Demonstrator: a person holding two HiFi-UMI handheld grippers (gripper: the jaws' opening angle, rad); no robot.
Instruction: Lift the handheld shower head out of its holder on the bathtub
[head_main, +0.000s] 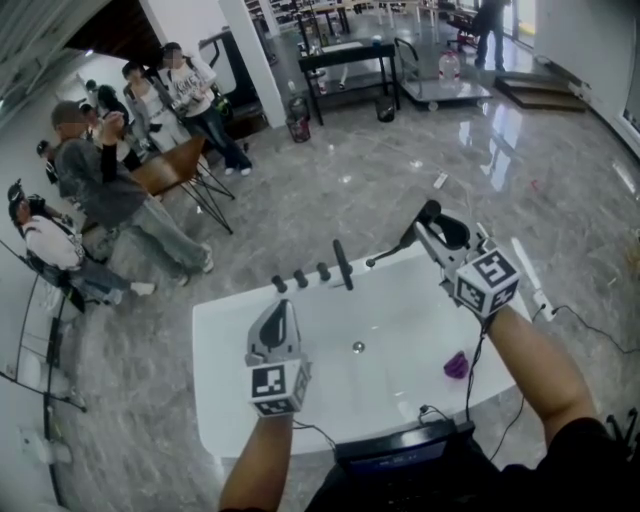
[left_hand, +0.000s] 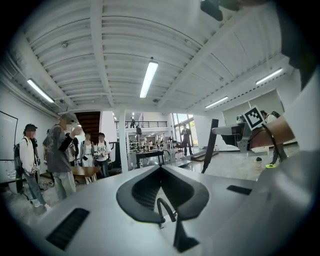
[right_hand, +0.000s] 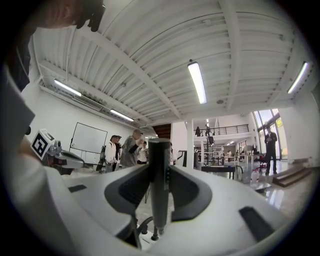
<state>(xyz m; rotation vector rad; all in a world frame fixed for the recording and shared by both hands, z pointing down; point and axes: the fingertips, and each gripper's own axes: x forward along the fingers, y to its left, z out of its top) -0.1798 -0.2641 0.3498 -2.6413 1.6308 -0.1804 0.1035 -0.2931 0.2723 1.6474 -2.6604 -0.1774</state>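
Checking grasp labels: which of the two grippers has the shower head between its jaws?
The right gripper: its jaws clamp the dark shower head by its handle. The left gripper holds nothing, its jaws together.

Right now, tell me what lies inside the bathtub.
Inside the bathtub: a drain mid-floor and a small purple object toward the right. The left gripper and a dark device hide the near part.

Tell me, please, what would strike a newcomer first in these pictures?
The white bathtub takes up the lower middle of the head view, and at its far right corner the right hand-held gripper is shut on the dark shower head. A group of people is gathered at the upper left.
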